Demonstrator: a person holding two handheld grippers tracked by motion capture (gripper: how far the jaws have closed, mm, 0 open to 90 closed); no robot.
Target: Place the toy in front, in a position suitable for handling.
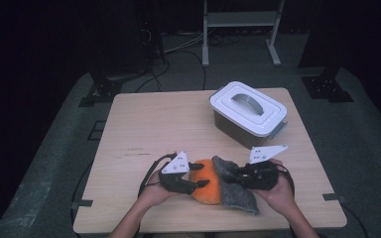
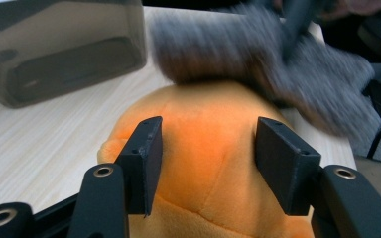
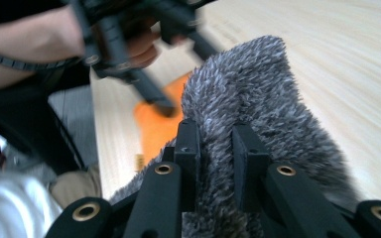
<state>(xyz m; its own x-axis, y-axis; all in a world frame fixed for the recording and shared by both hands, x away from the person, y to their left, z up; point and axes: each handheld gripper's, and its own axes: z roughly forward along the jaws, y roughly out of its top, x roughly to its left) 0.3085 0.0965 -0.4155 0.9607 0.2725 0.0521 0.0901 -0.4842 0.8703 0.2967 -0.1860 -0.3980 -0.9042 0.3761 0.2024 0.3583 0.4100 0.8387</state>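
A pale wooden table filled the scene. At its far right stood a grey storage box with a white handled lid. At the near edge, about the middle, lay an orange plush toy, with a grey fuzzy cloth touching its right side and partly draped over it. The left gripper came in from the left, its jaws standing on either side of the toy's rounded body and pressing into the plush. The right gripper reached in from the right, its jaws pinched tight on a fold of the cloth.
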